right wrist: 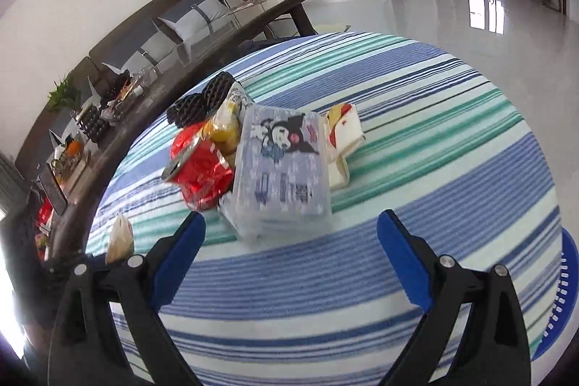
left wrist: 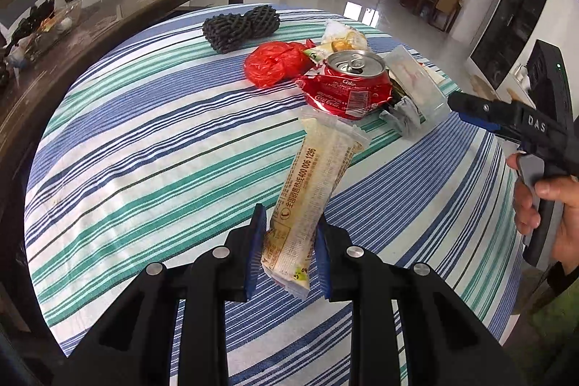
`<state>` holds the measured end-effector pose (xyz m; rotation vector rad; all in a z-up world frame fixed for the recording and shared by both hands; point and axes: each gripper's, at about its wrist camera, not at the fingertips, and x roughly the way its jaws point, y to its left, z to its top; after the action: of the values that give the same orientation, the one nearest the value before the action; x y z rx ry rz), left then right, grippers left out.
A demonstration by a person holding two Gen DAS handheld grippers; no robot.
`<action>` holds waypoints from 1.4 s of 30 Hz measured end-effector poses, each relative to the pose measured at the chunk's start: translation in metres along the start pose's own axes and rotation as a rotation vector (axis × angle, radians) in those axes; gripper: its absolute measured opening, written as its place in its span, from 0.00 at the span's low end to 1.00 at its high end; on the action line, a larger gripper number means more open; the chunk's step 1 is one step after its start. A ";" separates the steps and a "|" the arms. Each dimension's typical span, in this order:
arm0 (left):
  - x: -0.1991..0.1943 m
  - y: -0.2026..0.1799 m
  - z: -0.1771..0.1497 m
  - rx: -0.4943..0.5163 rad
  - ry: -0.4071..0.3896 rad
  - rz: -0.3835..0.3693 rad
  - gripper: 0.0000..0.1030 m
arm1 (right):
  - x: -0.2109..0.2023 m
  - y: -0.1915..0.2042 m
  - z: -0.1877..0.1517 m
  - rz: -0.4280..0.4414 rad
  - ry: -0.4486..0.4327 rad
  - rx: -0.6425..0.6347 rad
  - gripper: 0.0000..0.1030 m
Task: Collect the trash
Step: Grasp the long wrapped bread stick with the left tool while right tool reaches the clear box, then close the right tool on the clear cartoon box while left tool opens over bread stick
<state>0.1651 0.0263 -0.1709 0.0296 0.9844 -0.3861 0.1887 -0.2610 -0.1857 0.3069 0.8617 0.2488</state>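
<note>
Your left gripper (left wrist: 287, 250) is pinching the lower end of a long cream snack wrapper (left wrist: 311, 198), its blue pads pressing on both sides; the packet is crinkled, printed with brown text, and is standing up off the striped tablecloth (left wrist: 144, 151) near the table's near edge, tilting toward the middle of the table. Your right gripper (right wrist: 289, 241) is hanging with its jaws wide apart and nothing between them, pointing down at the cloth just short of the pile. Beyond it, around the middle of the table, the rest of the trash is lying bunched together: a clear plastic box (right wrist: 282, 169) with a cartoon print, a crushed red cola can (left wrist: 347, 85) touching it, a crumpled red plastic bag (left wrist: 275, 62) behind the can, and a white and yellow carton (right wrist: 343, 140) just beside the box. Toward the far edge, a dark foam fruit net (left wrist: 240, 28) is lying apart.
</note>
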 end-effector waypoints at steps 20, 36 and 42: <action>0.017 -0.011 -0.004 0.068 -0.031 0.023 0.72 | -0.047 0.016 -0.018 -0.040 -0.022 -0.085 0.59; 0.026 -0.017 -0.006 0.079 -0.006 0.143 0.95 | -0.020 0.058 -0.104 -0.196 0.084 -0.374 0.71; 0.025 -0.010 -0.008 0.080 -0.005 0.134 0.96 | -0.014 0.058 -0.101 -0.198 0.085 -0.368 0.76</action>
<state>0.1675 0.0108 -0.1943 0.1663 0.9561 -0.3018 0.0965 -0.1952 -0.2167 -0.1324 0.9045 0.2321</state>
